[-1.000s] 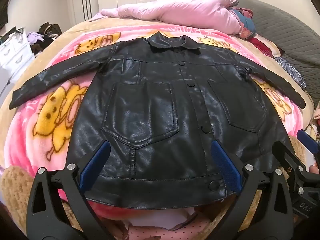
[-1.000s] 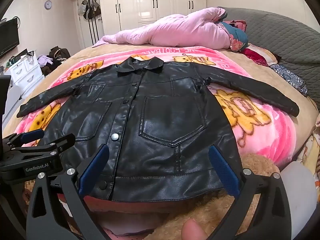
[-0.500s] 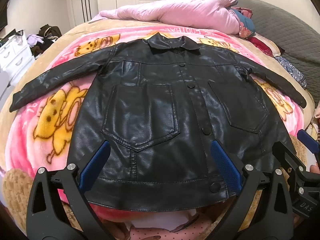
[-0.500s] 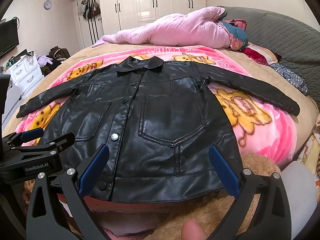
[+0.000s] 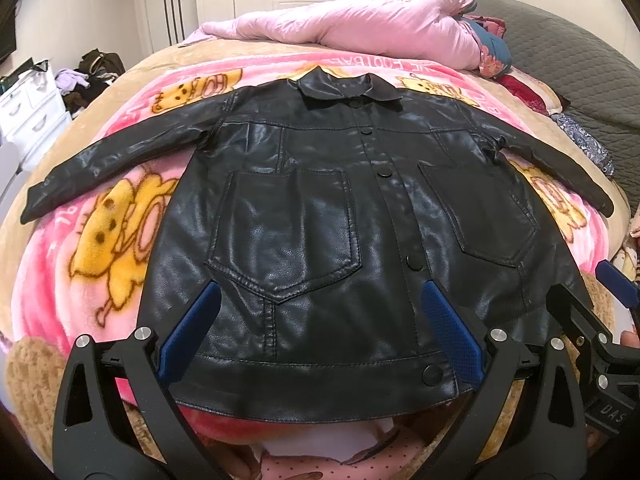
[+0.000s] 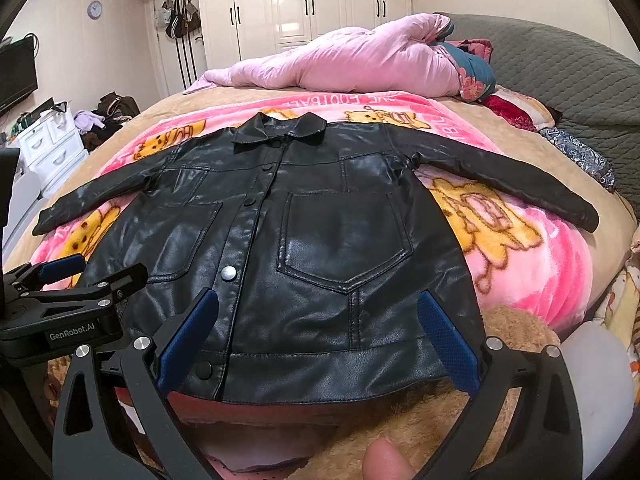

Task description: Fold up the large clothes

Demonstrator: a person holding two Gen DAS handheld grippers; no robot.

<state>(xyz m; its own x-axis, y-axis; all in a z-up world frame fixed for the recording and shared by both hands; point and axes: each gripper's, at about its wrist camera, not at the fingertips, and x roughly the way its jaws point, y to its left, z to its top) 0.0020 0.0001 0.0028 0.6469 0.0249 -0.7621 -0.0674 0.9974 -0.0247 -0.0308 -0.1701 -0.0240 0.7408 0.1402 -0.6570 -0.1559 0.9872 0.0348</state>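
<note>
Item: black leather-look jacket [image 5: 316, 216], laid flat and face up on a pink cartoon-print blanket [image 5: 100, 240] that covers a bed [image 6: 500, 152]. Collar [image 5: 348, 86] turned down at the far end, hem [image 5: 316, 380] at the near edge of the bed. Both sleeves spread outward to either side, the cuffs resting on the blanket. Front closed along a central placket with dark round snaps; one snap near the hem shows silver in the right wrist view [image 6: 229, 273]. Two large patch pockets with pointed lower edges, one on each front panel; a stitched band runs along the hem. Surface glossy, lightly creased, with highlights across the panels. Left gripper [image 5: 320, 332]: fingers spread wide, blue pads [image 5: 188, 332] facing inward, poised above the hem on the jacket's buttoned half, holding nothing; whether the tips touch the leather cannot be told. Right gripper [image 6: 318, 336]: fingers likewise wide apart, blue pads [image 6: 448, 340] over the hem of the other front panel, holding nothing. A fingertip [image 6: 384, 460] of the person shows at the lower edge of the right wrist view. Beyond the jacket: a bunched pink quilt [image 6: 352, 60] at the far end of the bed, white wardrobe doors [image 6: 300, 0] behind it.
</note>
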